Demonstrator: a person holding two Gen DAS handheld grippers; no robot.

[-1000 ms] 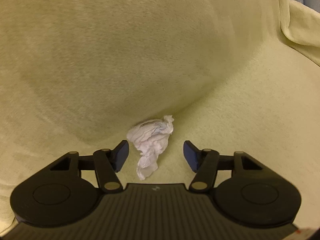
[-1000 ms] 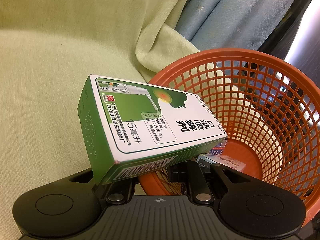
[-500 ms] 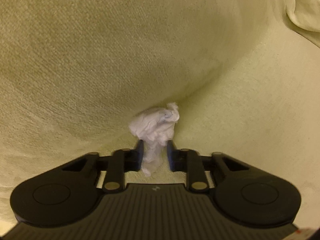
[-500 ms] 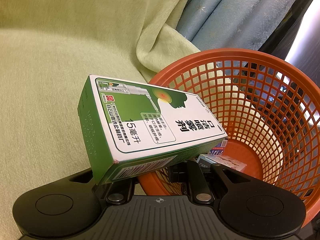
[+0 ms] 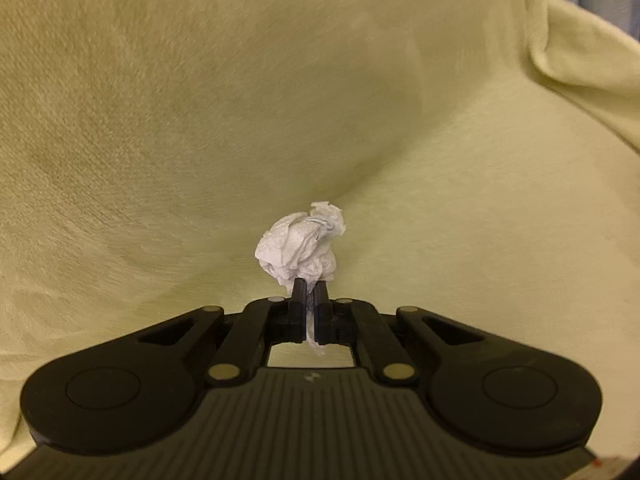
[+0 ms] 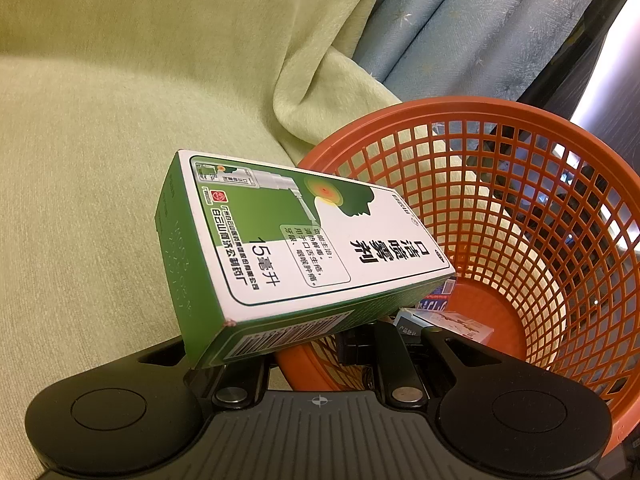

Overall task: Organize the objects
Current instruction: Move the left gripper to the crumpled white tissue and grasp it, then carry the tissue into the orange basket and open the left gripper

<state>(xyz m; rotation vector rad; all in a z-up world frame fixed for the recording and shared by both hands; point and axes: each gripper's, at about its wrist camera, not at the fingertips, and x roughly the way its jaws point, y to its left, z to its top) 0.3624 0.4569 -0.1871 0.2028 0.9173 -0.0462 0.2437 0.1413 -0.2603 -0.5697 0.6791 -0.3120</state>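
My left gripper (image 5: 309,289) is shut on a crumpled white tissue (image 5: 301,245), which bulges out above the fingertips and is held just off the pale green sofa cover (image 5: 200,120). My right gripper (image 6: 308,344) is shut on a green and white medicine box (image 6: 288,248), held tilted at the near rim of an orange mesh basket (image 6: 520,152). The box hides the right fingertips.
Small boxes (image 6: 448,320) lie at the bottom of the basket. The green cover (image 6: 100,160) drapes over the sofa seat and back, with a fold beside the basket. Blue curtains (image 6: 480,32) hang behind.
My left gripper closed on the tissue, which lay loose between the open fingers a second ago, and lifted it slightly. The right gripper and box have stayed still.
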